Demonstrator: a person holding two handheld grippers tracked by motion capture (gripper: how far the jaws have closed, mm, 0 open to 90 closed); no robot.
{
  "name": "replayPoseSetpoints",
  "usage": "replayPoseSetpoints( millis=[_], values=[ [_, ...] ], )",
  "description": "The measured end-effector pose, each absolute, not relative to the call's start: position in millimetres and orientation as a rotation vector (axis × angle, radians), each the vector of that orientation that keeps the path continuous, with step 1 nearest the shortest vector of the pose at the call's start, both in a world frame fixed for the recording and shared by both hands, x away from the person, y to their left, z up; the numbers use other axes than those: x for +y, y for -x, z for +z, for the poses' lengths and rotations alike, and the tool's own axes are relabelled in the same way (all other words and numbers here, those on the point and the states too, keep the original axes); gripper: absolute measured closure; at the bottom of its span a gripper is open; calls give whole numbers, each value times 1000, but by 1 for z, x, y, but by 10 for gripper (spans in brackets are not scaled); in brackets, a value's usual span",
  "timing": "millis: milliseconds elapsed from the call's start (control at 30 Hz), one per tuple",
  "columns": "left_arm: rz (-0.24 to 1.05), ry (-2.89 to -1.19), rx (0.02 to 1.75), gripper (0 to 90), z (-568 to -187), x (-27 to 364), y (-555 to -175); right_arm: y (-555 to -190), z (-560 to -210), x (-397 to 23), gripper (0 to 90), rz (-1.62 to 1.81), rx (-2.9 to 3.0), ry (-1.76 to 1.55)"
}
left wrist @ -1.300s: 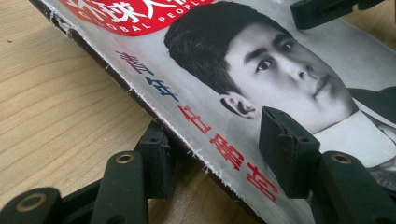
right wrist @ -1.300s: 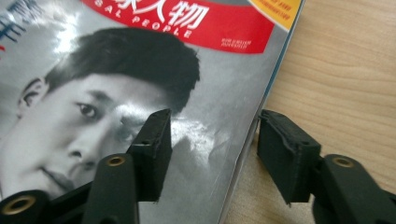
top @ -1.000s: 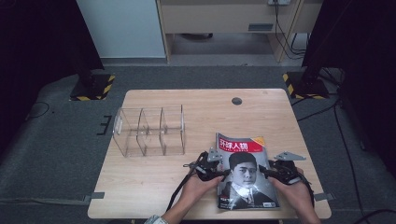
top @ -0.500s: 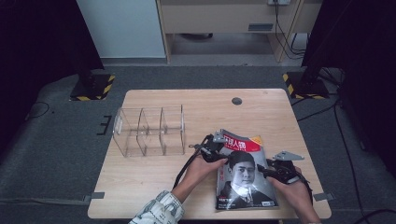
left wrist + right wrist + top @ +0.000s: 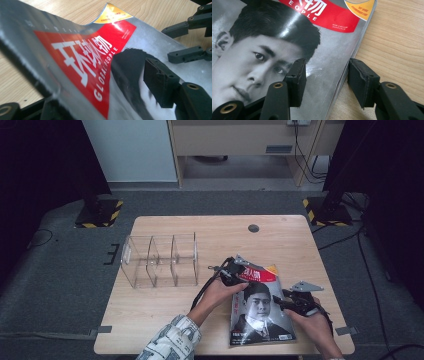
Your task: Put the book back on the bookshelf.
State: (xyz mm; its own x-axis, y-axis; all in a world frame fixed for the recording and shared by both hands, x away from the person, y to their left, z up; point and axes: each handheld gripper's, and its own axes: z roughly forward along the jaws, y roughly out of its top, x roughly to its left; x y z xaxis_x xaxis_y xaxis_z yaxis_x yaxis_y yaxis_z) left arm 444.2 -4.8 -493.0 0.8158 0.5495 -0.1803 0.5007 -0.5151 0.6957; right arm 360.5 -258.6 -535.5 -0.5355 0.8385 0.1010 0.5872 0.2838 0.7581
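Note:
A magazine [image 5: 260,307] with a black-and-white portrait and a red title band lies at the table's front right. My left gripper [image 5: 233,271] is at its far left corner, which is bent up off the wood. In the left gripper view that raised edge [image 5: 75,62] passes between the jaws of my left gripper [image 5: 100,92]. They have just been opening, and the upper pad [image 5: 160,83] stands off the cover. My right gripper [image 5: 283,303] sits at the right edge, open. One pad [image 5: 297,80] is over the cover [image 5: 262,50] and the other over bare wood, astride the edge with my right gripper [image 5: 325,75].
A clear acrylic organizer [image 5: 160,260] with three compartments stands on the left half of the table. A small dark round grommet [image 5: 253,228] sits near the far edge. The front edge of the table [image 5: 150,347] lies just below the magazine. The right gripper's jaws [image 5: 186,32] appear in the left gripper view.
My left hand has moved away from me along the magazine's left side to its far corner, and that corner has come up off the table. The right hand has stayed put.

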Motion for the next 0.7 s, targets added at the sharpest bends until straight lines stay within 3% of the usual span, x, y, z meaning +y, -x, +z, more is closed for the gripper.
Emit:
replayPoseSetpoints(
  millis=[500,533,700],
  values=[
    [13,-2232,761,240,-496,-11,-455,-360,-536,-257,494,1127,2259,-1259],
    [21,-2245,756,247,-494,-11,-456,-360,-536,-257,494,1127,2259,-1259],
    [51,-2233,771,448,-490,-12,-454,-360,-536,-257,494,1129,2255,-1263]
  ],
)
